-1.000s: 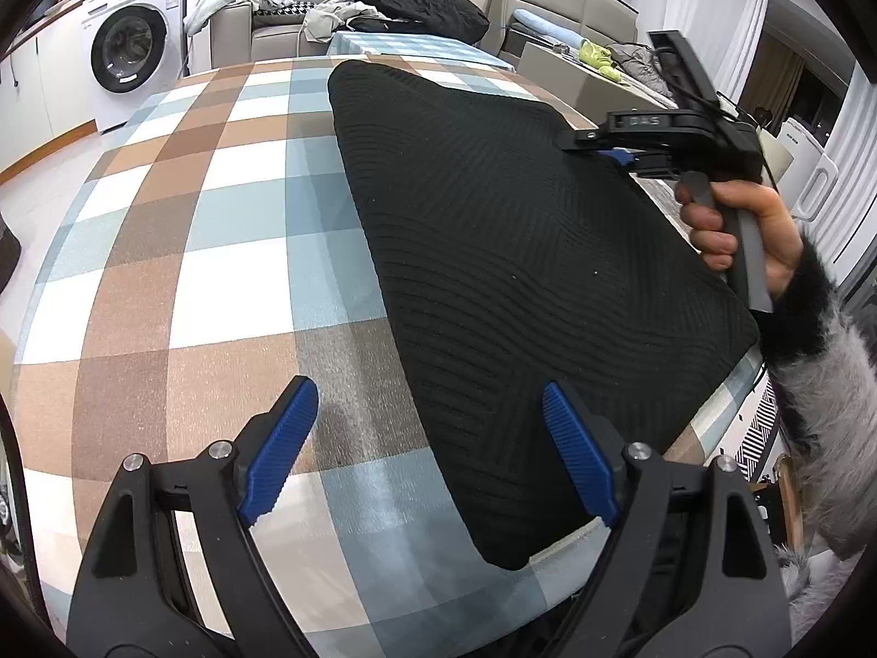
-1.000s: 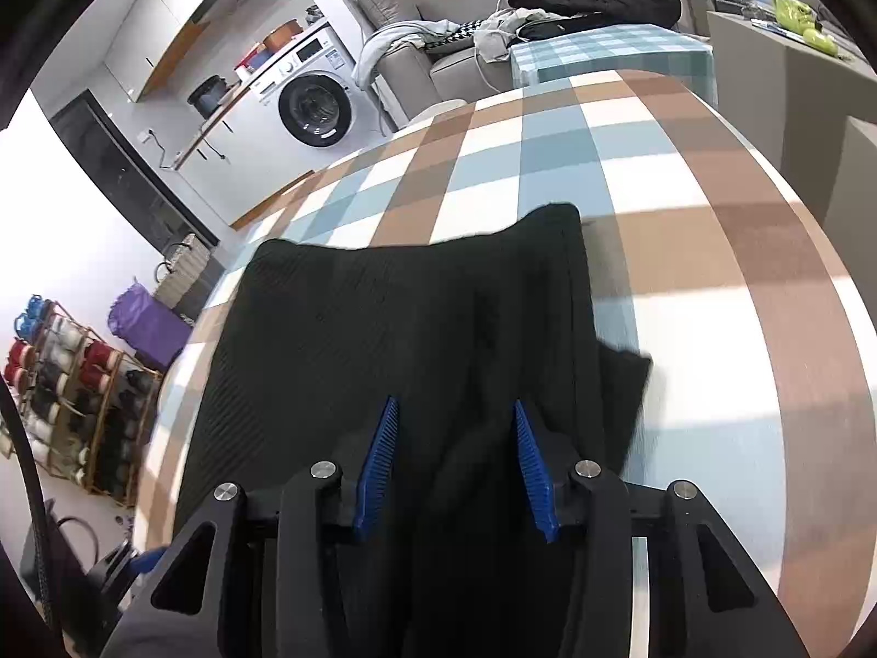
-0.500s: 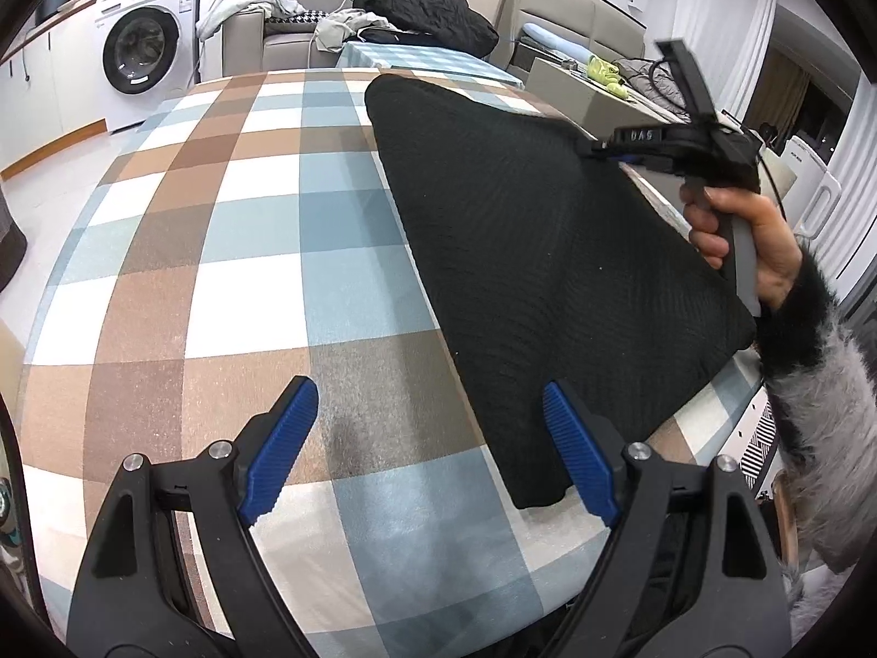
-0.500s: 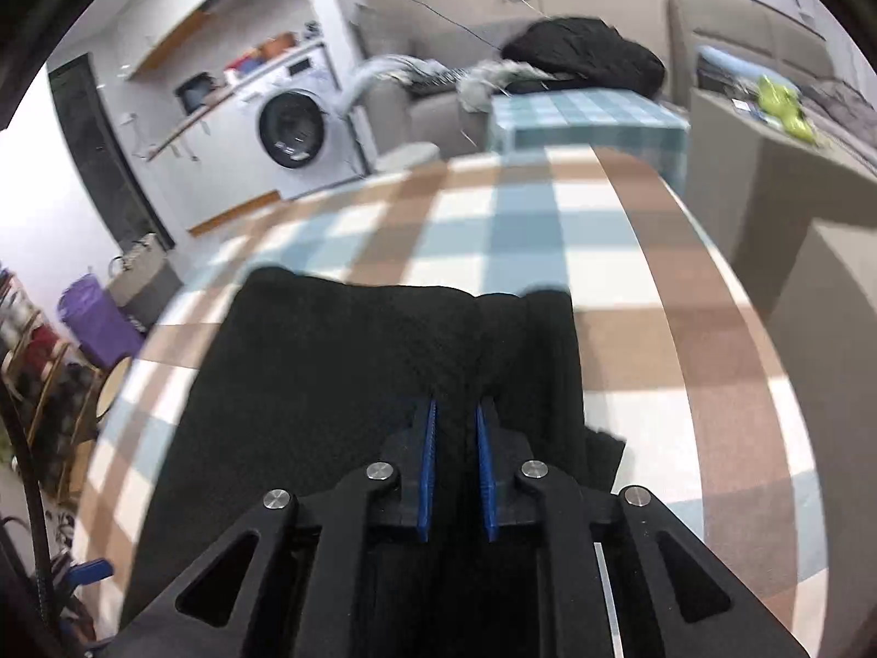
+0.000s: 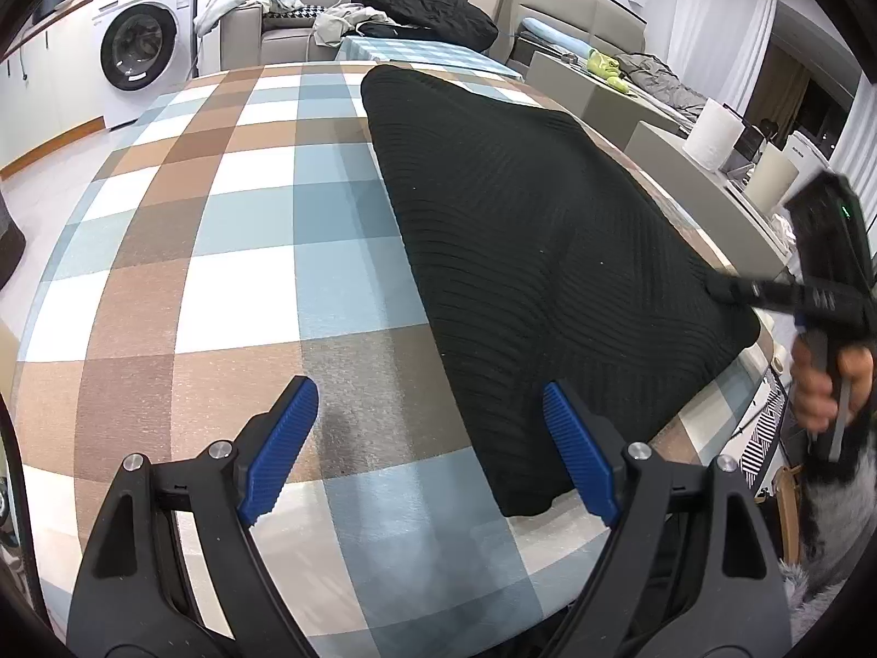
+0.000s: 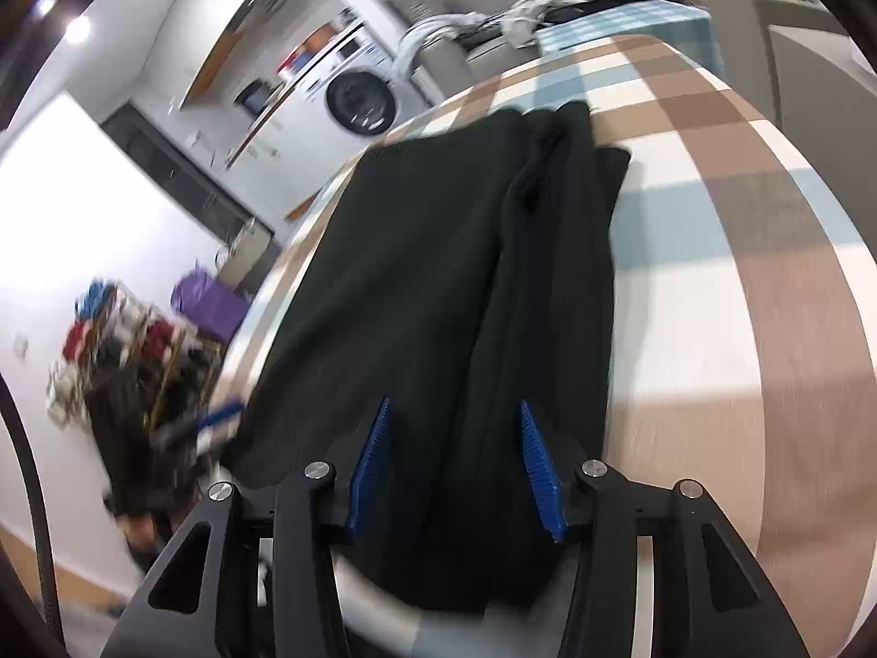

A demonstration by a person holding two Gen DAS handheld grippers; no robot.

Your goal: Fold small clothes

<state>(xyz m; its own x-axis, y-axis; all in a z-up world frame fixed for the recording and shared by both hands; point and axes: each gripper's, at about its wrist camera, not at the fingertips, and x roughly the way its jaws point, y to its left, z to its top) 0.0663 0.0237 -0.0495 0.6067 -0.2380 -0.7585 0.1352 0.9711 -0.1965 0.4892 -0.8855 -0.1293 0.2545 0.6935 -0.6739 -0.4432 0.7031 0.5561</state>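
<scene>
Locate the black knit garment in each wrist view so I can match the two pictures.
Left wrist view: the black knit garment runs from top centre down to the lower right, lying on the checked tablecloth.
Right wrist view: the garment fills the centre, running from the fingers toward the top.
Shared landmark: the washing machine, upper left in the left view, upper centre in the right view.

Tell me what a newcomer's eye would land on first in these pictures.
The black ribbed knit garment lies spread across the right half of the brown, blue and white checked tablecloth. The left gripper hangs wide open over bare cloth beside the garment's near corner. The right gripper, at the garment's right edge, has its jaws opening with black fabric between them.
</scene>
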